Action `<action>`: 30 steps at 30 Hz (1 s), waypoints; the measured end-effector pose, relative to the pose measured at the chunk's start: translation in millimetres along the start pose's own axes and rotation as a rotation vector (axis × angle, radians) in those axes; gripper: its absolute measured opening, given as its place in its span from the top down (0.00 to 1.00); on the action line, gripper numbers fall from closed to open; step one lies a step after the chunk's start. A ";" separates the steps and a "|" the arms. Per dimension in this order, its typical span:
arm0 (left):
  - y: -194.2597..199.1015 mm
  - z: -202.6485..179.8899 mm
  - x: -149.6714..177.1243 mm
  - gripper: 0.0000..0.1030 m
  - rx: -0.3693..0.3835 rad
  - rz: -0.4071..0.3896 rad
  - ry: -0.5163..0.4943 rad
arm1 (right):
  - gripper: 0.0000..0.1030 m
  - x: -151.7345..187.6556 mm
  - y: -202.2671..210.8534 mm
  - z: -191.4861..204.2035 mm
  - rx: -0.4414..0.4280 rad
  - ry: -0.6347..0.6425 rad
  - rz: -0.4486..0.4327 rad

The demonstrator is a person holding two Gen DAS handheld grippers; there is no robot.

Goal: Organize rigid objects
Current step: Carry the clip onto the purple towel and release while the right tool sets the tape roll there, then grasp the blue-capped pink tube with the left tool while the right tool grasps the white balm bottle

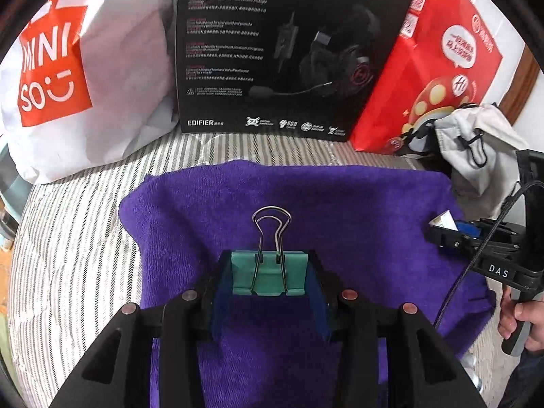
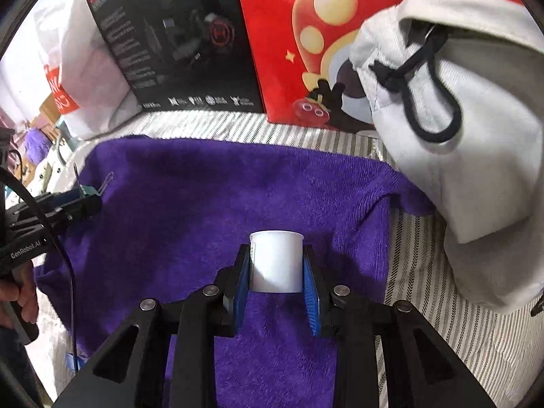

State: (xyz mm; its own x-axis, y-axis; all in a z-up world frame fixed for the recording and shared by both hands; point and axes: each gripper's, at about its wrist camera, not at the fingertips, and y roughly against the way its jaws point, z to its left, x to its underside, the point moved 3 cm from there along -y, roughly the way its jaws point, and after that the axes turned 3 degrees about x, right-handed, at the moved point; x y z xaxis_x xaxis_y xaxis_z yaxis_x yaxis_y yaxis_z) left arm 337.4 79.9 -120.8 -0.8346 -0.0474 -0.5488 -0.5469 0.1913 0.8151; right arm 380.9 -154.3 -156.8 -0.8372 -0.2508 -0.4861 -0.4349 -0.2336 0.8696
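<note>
While the left gripper [image 1: 270, 277] pinches the green binder clip [image 1: 268, 273], the right gripper [image 2: 277, 267] clamps a white cup [image 2: 276, 261] w/ the drawstring pouch [image 2: 476, 156] nearer, up-right of it.

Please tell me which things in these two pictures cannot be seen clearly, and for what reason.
- White cup, right wrist view: its inside and base are hidden by its own wall and the right gripper.
- Green binder clip, left wrist view: its sides are covered by the left gripper.
- Grey drawstring pouch, right wrist view: contents hidden by fabric.
- Black box: small print unreadable.
</note>
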 end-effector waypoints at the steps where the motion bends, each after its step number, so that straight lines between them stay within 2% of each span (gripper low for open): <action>1: -2.6 0.1 0.2 0.62 -0.002 0.007 0.000 | 0.72 0.7 -2.8 0.2 0.005 0.004 0.007; 5: -15.1 -0.1 3.6 0.62 -0.029 0.042 -0.011 | 0.71 2.1 -7.6 2.1 0.018 0.020 0.009; 7: -18.7 -0.2 5.5 0.62 -0.042 0.052 -0.017 | 0.65 3.4 -6.9 2.2 0.010 0.030 0.006; 9: -18.5 -2.0 6.6 0.62 -0.056 0.046 -0.027 | 0.48 5.6 -6.0 3.5 -0.015 0.038 0.010; 12: -19.3 -6.6 9.3 0.58 -0.078 0.049 -0.046 | 0.43 11.5 -1.2 5.4 -0.036 0.048 0.014; 15: -19.4 -15.0 16.4 0.37 -0.093 0.060 -0.083 | 0.43 20.1 11.4 4.3 -0.019 0.038 0.010; 16: -19.0 -17.0 20.2 0.33 -0.108 0.065 -0.087 | 0.43 23.5 19.0 3.1 -0.021 0.030 0.004; 18: -14.7 -18.9 24.8 0.33 -0.124 0.057 -0.085 | 0.42 31.9 40.0 2.4 -0.038 0.014 -0.024; 23: 27.7 -22.3 36.3 0.33 -0.084 0.000 -0.014 | 0.29 61.2 96.9 0.6 -0.027 0.009 -0.062; 27: 68.7 -39.7 58.9 0.29 -0.083 -0.041 -0.036 | 0.25 91.2 132.5 4.8 -0.062 -0.001 -0.110; 30: 91.2 -50.3 83.1 0.29 -0.067 -0.055 -0.074 | 0.25 113.4 146.1 5.3 -0.093 -0.026 -0.101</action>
State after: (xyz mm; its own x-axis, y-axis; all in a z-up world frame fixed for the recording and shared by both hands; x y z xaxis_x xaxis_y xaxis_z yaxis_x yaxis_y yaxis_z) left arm 214.8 44.1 -82.7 -0.7975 0.0168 -0.6031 -0.5968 0.1245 0.7926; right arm 220.7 -211.9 -84.4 -0.7997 -0.1975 -0.5670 -0.4855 -0.3430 0.8042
